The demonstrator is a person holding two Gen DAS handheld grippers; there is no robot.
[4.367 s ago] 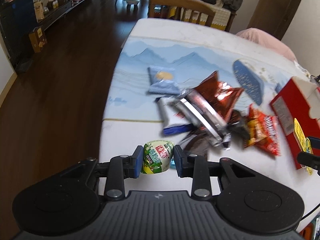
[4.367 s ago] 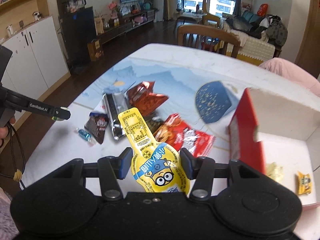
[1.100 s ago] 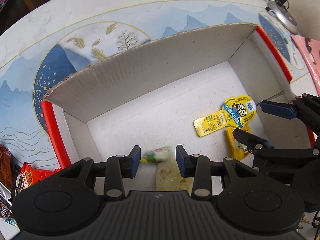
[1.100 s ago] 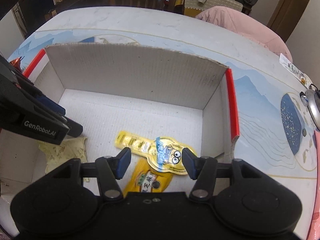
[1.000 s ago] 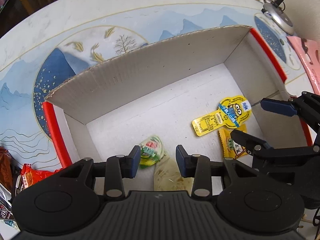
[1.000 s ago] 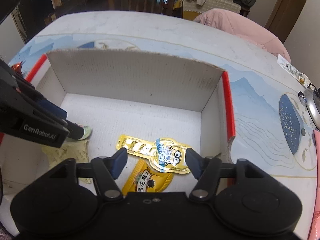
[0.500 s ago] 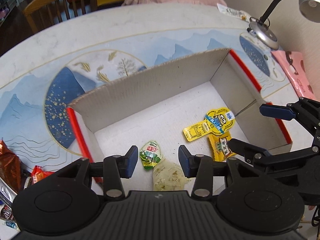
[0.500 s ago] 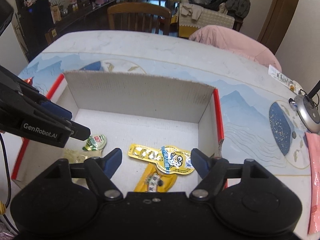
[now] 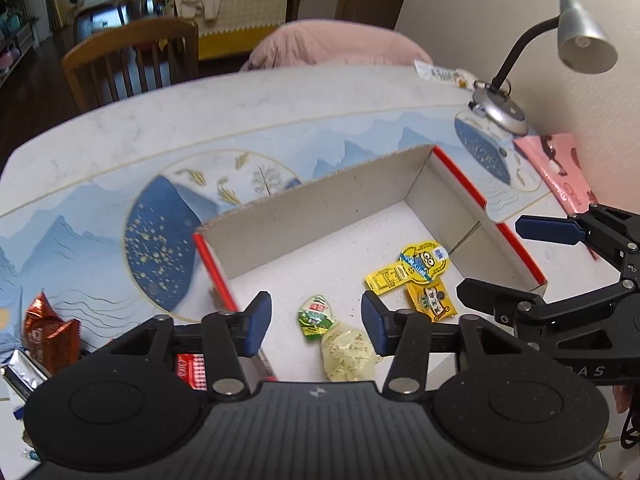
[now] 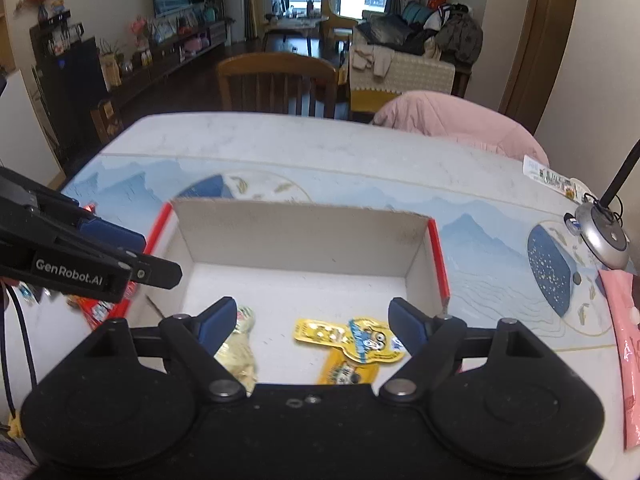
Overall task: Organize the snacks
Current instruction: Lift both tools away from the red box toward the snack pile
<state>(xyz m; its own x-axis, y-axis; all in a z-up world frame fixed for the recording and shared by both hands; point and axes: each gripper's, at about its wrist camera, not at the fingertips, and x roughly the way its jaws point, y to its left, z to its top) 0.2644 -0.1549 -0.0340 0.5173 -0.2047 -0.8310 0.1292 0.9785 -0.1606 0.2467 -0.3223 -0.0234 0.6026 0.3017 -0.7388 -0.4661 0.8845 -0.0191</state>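
The surface carries an open cardboard box that already holds four snacks: a green packet, a pale packet, a yellow cartoon pouch and an orange sachet. Both the left tool and the right tool have just been opening and stand apart, empty, above the box. Several wrapped snacks remain on the surface outside the box at its left, so the task appears partly complete.

The words "GenRobot.AI" stand in white on the black side of the left tongs, at the left in the right wrist view. In the left wrist view, the letters "BAS" show on the right tongs, near the right edge. The snack packs' print is too small to read.
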